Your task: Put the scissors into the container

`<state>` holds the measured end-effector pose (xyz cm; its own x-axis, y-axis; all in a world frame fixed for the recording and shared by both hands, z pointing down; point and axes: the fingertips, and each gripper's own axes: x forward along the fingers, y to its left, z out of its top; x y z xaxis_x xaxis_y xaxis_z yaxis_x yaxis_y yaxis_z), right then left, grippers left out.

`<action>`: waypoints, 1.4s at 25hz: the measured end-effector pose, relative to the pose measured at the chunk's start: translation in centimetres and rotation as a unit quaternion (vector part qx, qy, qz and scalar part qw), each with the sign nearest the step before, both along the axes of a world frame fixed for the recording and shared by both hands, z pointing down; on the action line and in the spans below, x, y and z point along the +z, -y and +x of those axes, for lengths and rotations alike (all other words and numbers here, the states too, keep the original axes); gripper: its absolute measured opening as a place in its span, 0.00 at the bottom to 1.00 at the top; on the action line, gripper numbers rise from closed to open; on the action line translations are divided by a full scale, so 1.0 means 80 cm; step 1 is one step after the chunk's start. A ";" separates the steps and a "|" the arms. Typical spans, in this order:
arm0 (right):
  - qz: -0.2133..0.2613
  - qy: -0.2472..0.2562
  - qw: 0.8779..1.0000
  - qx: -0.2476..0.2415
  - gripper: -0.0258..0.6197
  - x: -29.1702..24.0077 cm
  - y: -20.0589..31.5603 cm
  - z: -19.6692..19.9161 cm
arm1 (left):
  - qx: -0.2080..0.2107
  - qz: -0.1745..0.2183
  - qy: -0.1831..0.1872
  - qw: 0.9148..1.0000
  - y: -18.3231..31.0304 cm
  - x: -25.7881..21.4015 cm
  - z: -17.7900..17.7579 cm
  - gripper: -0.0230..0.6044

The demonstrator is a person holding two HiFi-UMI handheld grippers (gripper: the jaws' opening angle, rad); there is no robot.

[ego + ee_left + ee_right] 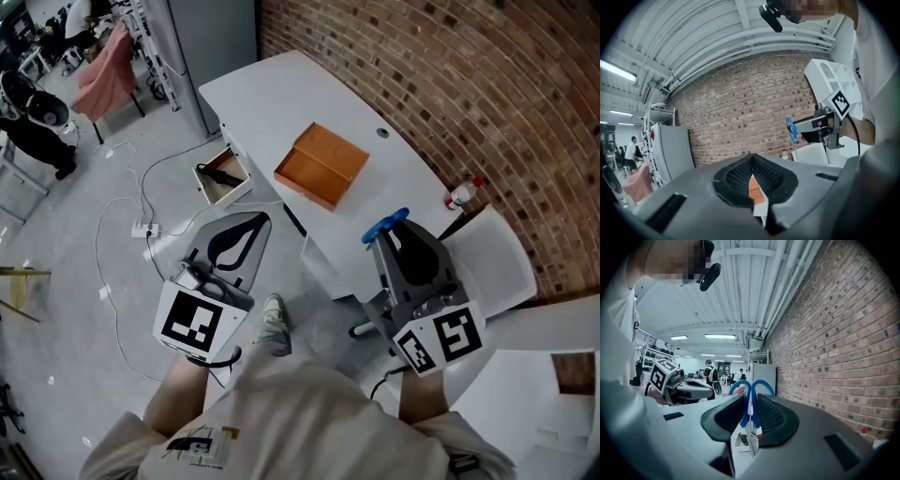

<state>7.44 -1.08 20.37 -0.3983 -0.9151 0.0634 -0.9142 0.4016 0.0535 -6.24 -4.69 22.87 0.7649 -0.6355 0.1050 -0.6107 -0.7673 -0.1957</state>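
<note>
An orange open-topped container (322,165) sits on the white table (272,94), a little past its near edge. My right gripper (394,231) is shut on blue-handled scissors (386,225), handles sticking out past the jaw tips, held in the air short of the table. In the right gripper view the scissors (751,401) stand upright between the pads of the right gripper (750,406). My left gripper (251,223) hovers over the floor left of the table, jaws together and nothing in them. In the left gripper view, a strip of the container (754,188) shows below the closed tips of the left gripper (751,161).
A small open box (223,178) with a dark item lies on the floor by the table's corner. Cables (141,225) trail over the floor. A red-capped bottle (461,195) stands at the table's far right, by the brick wall (487,84). A white chair (492,253) is under my right gripper.
</note>
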 end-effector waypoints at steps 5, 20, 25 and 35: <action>-0.010 -0.006 1.000 0.016 0.17 0.007 0.081 -0.020 | 0.014 -0.008 0.001 1.000 0.082 0.004 -0.020 0.05; -0.068 -0.055 0.996 0.013 0.17 0.049 0.220 -0.038 | 0.041 -0.044 0.002 0.998 0.217 0.040 -0.025 0.05; -0.100 -0.053 0.993 -0.022 0.17 0.067 0.263 -0.036 | 0.043 -0.058 0.012 0.997 0.247 0.058 -0.006 0.05; -0.170 -0.096 0.976 -0.092 0.17 0.127 0.348 -0.018 | 0.030 -0.075 0.030 0.996 0.312 0.088 0.040 0.05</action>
